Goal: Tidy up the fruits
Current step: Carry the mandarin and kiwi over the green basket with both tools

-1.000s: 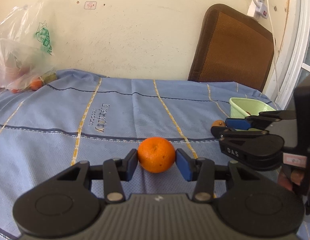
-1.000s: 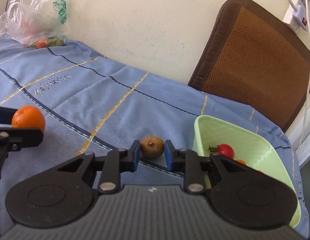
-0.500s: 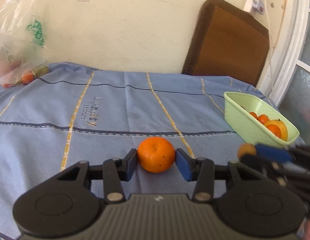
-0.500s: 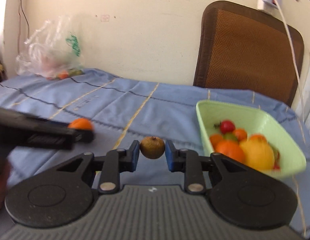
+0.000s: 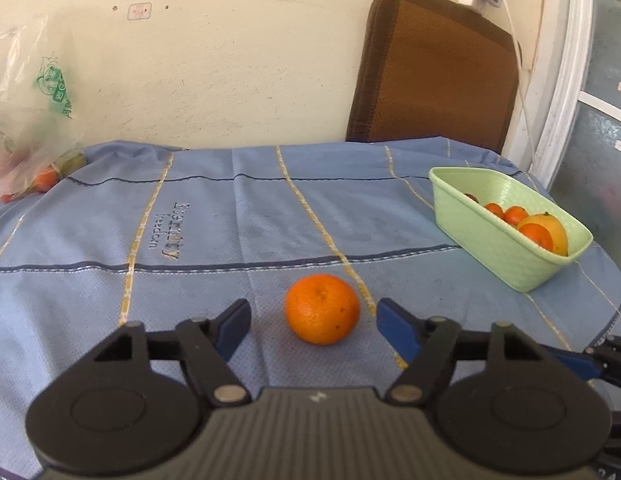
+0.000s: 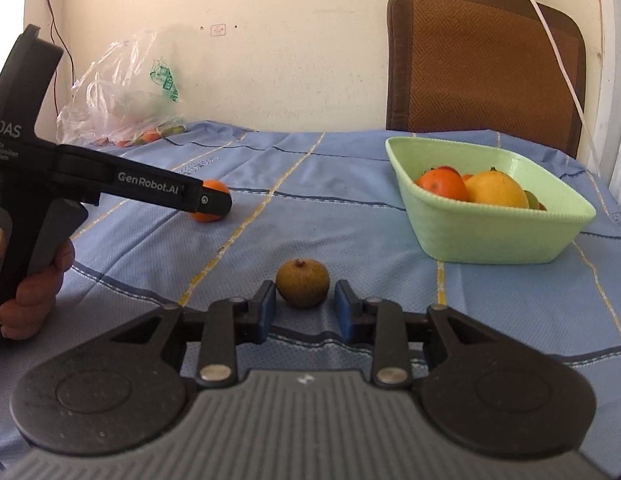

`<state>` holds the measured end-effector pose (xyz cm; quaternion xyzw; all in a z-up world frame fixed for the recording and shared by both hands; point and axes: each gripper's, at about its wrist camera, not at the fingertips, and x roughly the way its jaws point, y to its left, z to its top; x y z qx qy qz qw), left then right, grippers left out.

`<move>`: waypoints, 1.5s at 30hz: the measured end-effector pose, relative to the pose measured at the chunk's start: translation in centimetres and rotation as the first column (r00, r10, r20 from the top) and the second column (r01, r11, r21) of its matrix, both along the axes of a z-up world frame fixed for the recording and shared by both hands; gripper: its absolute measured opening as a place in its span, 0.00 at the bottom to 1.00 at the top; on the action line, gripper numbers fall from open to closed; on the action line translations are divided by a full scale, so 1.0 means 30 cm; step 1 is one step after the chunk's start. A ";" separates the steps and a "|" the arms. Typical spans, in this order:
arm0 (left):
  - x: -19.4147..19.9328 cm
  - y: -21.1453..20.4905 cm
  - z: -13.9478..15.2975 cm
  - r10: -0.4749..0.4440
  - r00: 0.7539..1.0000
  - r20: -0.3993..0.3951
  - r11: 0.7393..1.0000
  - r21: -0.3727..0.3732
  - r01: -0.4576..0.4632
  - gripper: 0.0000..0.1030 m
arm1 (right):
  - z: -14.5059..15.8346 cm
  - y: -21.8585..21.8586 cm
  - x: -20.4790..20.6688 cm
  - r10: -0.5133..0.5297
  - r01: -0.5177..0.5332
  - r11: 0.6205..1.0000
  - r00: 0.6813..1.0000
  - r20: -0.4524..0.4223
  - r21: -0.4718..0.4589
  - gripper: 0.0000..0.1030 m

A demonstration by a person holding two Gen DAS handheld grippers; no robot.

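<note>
Near the table's front edge | my left gripper (image 5: 312,322) spread around orange (image 5: 321,309), no contact | my right gripper (image 6: 304,310) parted beside brown fruit (image 6: 303,283), no pinch | green basket (image 6: 490,236) at right edge part-filled; these two left.

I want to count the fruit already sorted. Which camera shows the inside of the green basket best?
The right wrist view: the green basket sits close, with its fruit pile visible. In the left wrist view the basket is far off at the right, its near wall hiding most fruit.
</note>
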<state>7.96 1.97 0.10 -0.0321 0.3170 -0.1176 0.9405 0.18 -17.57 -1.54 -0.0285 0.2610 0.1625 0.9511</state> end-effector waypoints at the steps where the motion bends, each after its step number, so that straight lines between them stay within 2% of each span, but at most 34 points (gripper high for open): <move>1: 0.006 -0.002 -0.001 0.006 1.000 -0.004 1.000 0.003 -0.006 0.71 | 0.000 -0.002 -0.006 0.002 -0.002 1.000 1.000 0.002 0.005 0.40; 3: 0.022 -0.009 -0.006 0.018 1.000 -0.025 1.000 0.013 -0.018 0.65 | -0.001 0.002 -0.009 0.012 -0.012 1.000 1.000 0.001 0.003 0.40; 4: 0.024 -0.012 -0.007 0.024 0.999 -0.025 0.999 0.021 -0.023 0.58 | -0.002 0.004 -0.010 0.020 -0.020 1.000 1.000 0.000 -0.001 0.40; 5: 0.020 -0.016 -0.006 0.019 1.000 -0.019 1.000 0.024 -0.019 0.47 | -0.002 0.008 -0.009 0.024 -0.024 1.000 1.000 -0.001 -0.005 0.40; 6: 0.012 -0.022 -0.006 0.003 1.000 -0.013 1.000 0.027 -0.003 0.42 | -0.003 0.006 -0.007 0.029 -0.029 1.000 1.000 -0.004 -0.007 0.40; 7: 0.003 -0.032 -0.005 0.001 1.000 -0.005 0.999 0.044 -0.001 0.41 | -0.003 0.003 -0.007 0.030 -0.030 1.000 1.000 -0.002 -0.003 0.37; 8: -0.006 -0.040 -0.003 0.003 1.000 0.000 0.998 0.060 -0.004 0.41 | -0.002 -0.001 -0.009 0.030 -0.030 1.000 1.000 -0.001 0.004 0.32; 9: -0.014 -0.045 -0.002 0.000 1.000 -0.003 0.998 0.062 0.000 0.41 | -0.002 -0.010 -0.012 0.031 -0.030 0.999 1.000 -0.002 0.016 0.31; 12: -0.059 -0.059 -0.002 -0.031 0.999 -0.030 0.999 -0.024 0.031 0.41 | 0.005 -0.043 -0.041 0.013 -0.014 0.999 1.000 0.016 0.039 0.31; 14: -0.095 -0.097 -0.002 -0.058 0.998 -0.029 0.998 -0.039 0.057 0.41 | 0.009 -0.078 -0.054 -0.006 0.005 0.999 1.000 0.028 0.052 0.31; 18: -0.135 -0.212 0.008 -0.145 0.989 -0.028 0.989 -0.046 0.144 0.41 | 0.005 -0.146 -0.050 -0.073 0.073 0.997 0.996 0.053 0.000 0.32; 21: -0.148 -0.299 -0.003 -0.178 0.984 -0.017 0.984 -0.002 0.178 0.41 | -0.004 -0.205 -0.025 -0.087 0.087 0.996 0.996 0.012 0.021 0.32; 24: -0.170 -0.341 -0.012 -0.174 0.985 0.014 0.982 0.080 0.172 0.43 | -0.009 -0.233 -0.041 -0.092 0.092 0.995 0.996 0.000 0.044 0.32; 25: -0.176 -0.342 -0.011 -0.177 0.984 0.020 0.981 0.085 0.174 0.45 | -0.009 -0.238 -0.054 -0.087 0.087 0.995 0.996 0.003 0.044 0.34; 28: -0.188 -0.332 -0.009 -0.168 0.985 0.025 0.982 0.086 0.166 0.48 | -0.014 -0.248 -0.095 -0.076 0.075 0.996 0.997 0.021 0.040 0.45; 30: -0.193 -0.328 -0.003 -0.168 0.985 0.028 0.983 0.085 0.165 0.50 | -0.014 -0.255 -0.117 -0.072 0.071 0.997 0.997 0.029 0.038 0.45; 34: -0.183 -0.328 0.007 -0.167 0.985 0.029 0.983 0.082 0.165 0.49 | -0.018 -0.270 -0.135 -0.071 0.070 0.997 0.997 0.025 0.039 0.45; 36: -0.170 -0.328 0.000 -0.173 0.985 0.008 0.982 0.081 0.171 0.41 | -0.023 -0.264 -0.133 -0.061 0.060 0.998 0.998 0.029 0.024 0.34; 37: -0.167 -0.328 0.000 -0.177 0.984 0.010 0.981 0.081 0.175 0.41 | -0.025 -0.260 -0.128 -0.055 0.055 0.998 0.998 0.032 0.015 0.30; 39: -0.150 -0.330 0.014 -0.197 0.980 -0.002 0.979 0.060 0.197 0.40 | -0.017 -0.261 -0.110 -0.051 0.051 0.999 0.998 0.044 0.012 0.30; 42: -0.101 -0.327 0.072 -0.207 0.978 0.002 0.978 -0.008 0.207 0.40 | 0.031 -0.298 -0.085 -0.081 0.073 0.994 0.992 0.098 0.084 0.30; 45: -0.032 -0.358 0.147 -0.207 0.977 0.049 0.978 -0.017 0.208 0.40 | 0.084 -0.350 -0.040 -0.149 0.122 0.980 0.974 0.170 0.160 0.30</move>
